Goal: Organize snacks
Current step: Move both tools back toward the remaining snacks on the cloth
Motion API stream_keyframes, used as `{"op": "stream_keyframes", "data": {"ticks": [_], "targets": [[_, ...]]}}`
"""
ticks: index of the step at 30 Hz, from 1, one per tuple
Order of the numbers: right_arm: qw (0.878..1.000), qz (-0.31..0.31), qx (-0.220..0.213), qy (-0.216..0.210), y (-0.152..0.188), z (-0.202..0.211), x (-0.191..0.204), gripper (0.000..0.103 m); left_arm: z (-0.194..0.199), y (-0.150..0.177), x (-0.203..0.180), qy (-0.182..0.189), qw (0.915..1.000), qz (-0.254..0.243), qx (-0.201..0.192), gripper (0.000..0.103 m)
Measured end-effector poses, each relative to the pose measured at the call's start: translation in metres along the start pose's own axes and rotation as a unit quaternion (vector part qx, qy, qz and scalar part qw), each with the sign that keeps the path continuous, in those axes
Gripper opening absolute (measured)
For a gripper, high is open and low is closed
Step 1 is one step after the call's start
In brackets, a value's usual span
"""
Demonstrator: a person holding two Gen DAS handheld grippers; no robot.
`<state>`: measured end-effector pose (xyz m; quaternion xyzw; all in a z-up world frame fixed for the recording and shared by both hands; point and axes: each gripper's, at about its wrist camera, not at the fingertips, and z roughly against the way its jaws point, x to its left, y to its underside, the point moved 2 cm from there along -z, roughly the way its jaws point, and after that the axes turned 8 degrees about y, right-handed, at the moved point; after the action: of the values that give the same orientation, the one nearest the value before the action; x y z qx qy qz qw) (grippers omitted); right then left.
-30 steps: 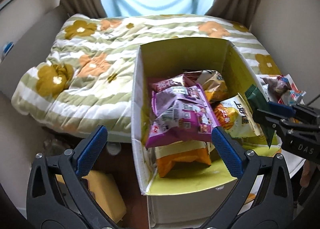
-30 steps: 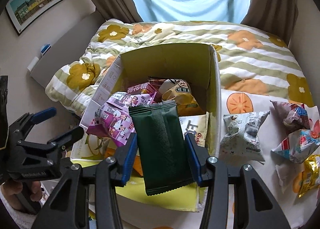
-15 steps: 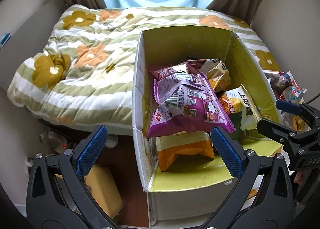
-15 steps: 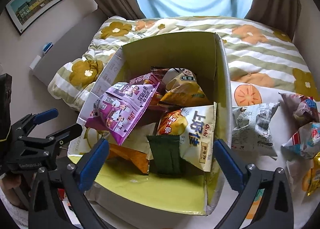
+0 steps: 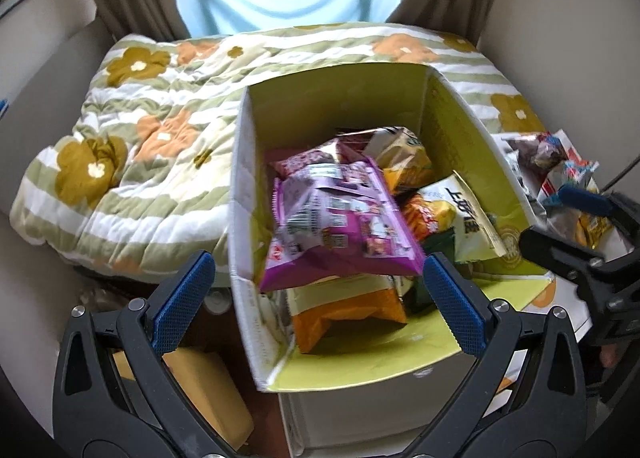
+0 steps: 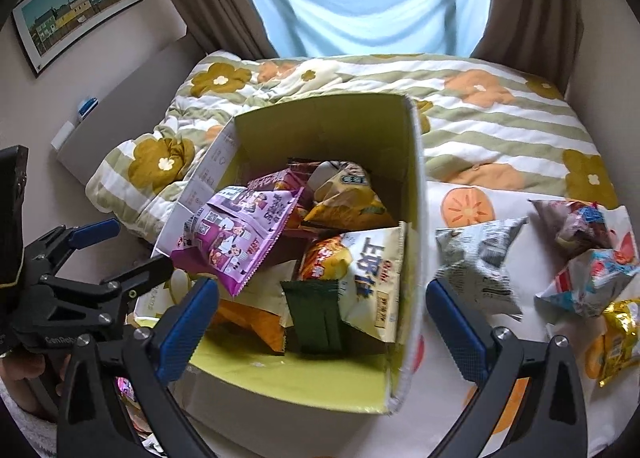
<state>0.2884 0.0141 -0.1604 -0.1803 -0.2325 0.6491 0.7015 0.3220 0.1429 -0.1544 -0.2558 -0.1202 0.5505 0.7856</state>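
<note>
An open cardboard box (image 6: 414, 194) with a yellow-green inside stands on the bed's near edge. It holds several snack bags, with a purple bag (image 6: 240, 234) on top at the left. A white and yellow bag (image 6: 372, 278) leans on the right wall. The dark green packet (image 6: 316, 314) lies loose in the box, near its front. My right gripper (image 6: 322, 294) hangs open above it, touching nothing. My left gripper (image 5: 316, 274) is open too, over the box's near left corner (image 5: 240, 186), above the purple bag (image 5: 340, 218).
Loose snack bags lie on the bed to the right of the box: a grey-white one (image 6: 480, 262), a red and blue one (image 6: 588, 282), a gold one (image 6: 616, 334). The flowered quilt (image 6: 500, 118) spreads behind. A yellow object (image 5: 208, 390) sits on the floor to the left.
My right gripper has opened wide and let go of the dark green packet, which has dropped into the box. The left gripper stays open.
</note>
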Motion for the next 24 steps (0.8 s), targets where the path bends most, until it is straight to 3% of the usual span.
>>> {"op": "stream_keyframes", "data": {"ticks": [9, 15, 24], "targets": [[0.999, -0.022, -0.033, 0.025, 0.019, 0.044, -0.064, 0.103, 0.008, -0.002, -0.081, 0.011, 0.9990, -0.039, -0.019, 0.103], [0.996, -0.033, -0.032, 0.077, 0.043, 0.075, -0.147, 0.103, 0.010, -0.001, -0.174, 0.044, 0.9970, -0.056, -0.030, 0.103], [0.994, 0.005, -0.022, 0.110, 0.072, 0.108, -0.255, 0.103, -0.013, 0.006, -0.305, 0.097, 0.9910, -0.083, -0.040, 0.103]]}}
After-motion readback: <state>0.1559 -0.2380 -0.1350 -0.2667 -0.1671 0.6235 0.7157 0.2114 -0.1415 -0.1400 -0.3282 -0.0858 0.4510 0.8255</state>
